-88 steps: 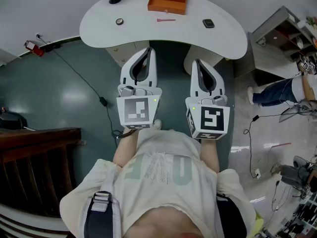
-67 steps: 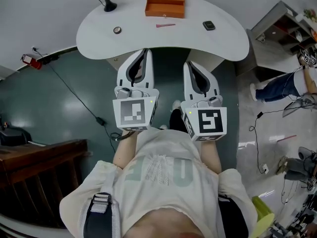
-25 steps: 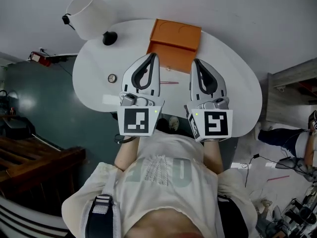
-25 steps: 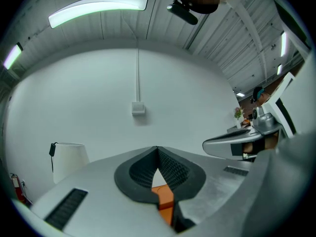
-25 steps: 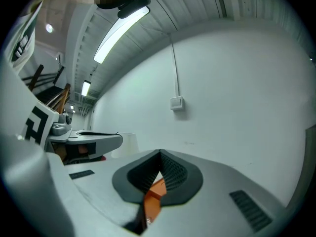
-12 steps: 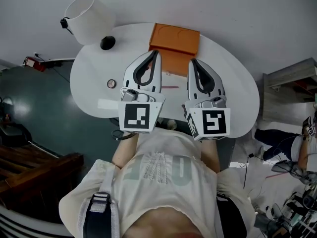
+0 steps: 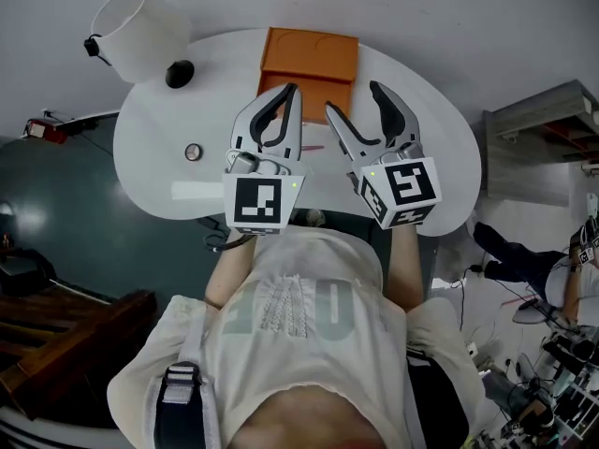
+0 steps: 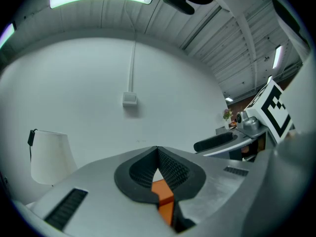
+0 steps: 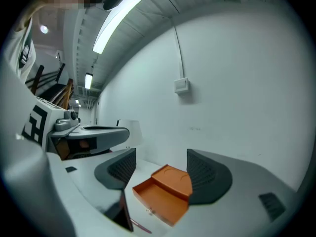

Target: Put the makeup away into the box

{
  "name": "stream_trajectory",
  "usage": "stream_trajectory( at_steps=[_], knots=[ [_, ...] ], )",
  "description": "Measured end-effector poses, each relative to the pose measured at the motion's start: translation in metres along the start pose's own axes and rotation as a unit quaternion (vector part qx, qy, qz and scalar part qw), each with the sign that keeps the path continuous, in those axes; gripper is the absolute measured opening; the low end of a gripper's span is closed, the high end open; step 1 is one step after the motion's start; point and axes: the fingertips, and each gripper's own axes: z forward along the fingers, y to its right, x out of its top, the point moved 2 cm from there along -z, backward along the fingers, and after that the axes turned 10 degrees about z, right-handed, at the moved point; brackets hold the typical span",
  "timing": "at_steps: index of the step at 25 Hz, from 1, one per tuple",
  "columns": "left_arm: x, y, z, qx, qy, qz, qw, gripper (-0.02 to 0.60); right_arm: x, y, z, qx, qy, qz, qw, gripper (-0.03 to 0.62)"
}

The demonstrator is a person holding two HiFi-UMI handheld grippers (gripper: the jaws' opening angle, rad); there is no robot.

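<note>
The orange box (image 7: 309, 56) stands at the far side of the white table (image 7: 154, 171), its drawer pulled out toward me. A thin pink makeup stick (image 7: 314, 147) lies on the table in front of it, between my two grippers. My left gripper (image 7: 292, 92) is shut and empty, its tips near the box's front; the orange box (image 8: 163, 190) shows through its loop. My right gripper (image 7: 356, 99) has just been opening and stands open with nothing between its pads. Beyond its fingers (image 9: 202, 174) lie the orange box (image 9: 165, 191) and the pink stick (image 9: 143, 227).
A white lamp shade (image 7: 138, 28) and its black base (image 7: 178, 73) stand at the table's far left. A small round item (image 7: 194, 152) lies left of my left gripper. A white wall rises behind the table. Shelving and cables are off to the right.
The right gripper's jaws went from shut to open. Both grippers moved forward and down toward the orange box, which now sits just beyond their tips.
</note>
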Motion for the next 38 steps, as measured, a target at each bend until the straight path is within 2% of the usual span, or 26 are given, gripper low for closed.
stream_trajectory(
  at_steps=[4, 8, 14, 20, 28, 32, 38],
  knots=[
    [-0.011, 0.017, 0.009, -0.032, -0.014, -0.027, 0.9990, 0.006, -0.041, 0.046, -0.008, -0.031, -0.069, -0.020, 0.997, 0.341],
    [-0.013, 0.024, 0.012, -0.049, -0.010, -0.026, 0.9984, 0.006, -0.097, 0.105, -0.019, -0.082, -0.136, -0.014, 0.987, 0.346],
    [-0.018, 0.033, 0.017, -0.066, -0.017, -0.028, 0.9973, 0.006, -0.182, 0.175, -0.035, -0.143, -0.241, 0.014, 0.960, 0.348],
    [-0.022, 0.039, 0.020, -0.072, -0.029, -0.026, 0.9967, 0.006, -0.246, 0.206, -0.056, -0.168, -0.319, 0.038, 0.932, 0.348],
    [-0.030, 0.036, 0.022, -0.068, -0.043, -0.025, 0.9965, 0.006, -0.280, 0.222, -0.065, -0.182, -0.355, 0.068, 0.914, 0.348],
    [-0.032, 0.030, 0.023, -0.063, -0.044, -0.026, 0.9967, 0.006, -0.285, 0.224, -0.068, -0.190, -0.357, 0.091, 0.910, 0.347],
    [-0.034, 0.029, 0.026, -0.066, -0.046, -0.026, 0.9964, 0.006, -0.285, 0.223, -0.064, -0.182, -0.364, 0.095, 0.908, 0.337]
  ],
)
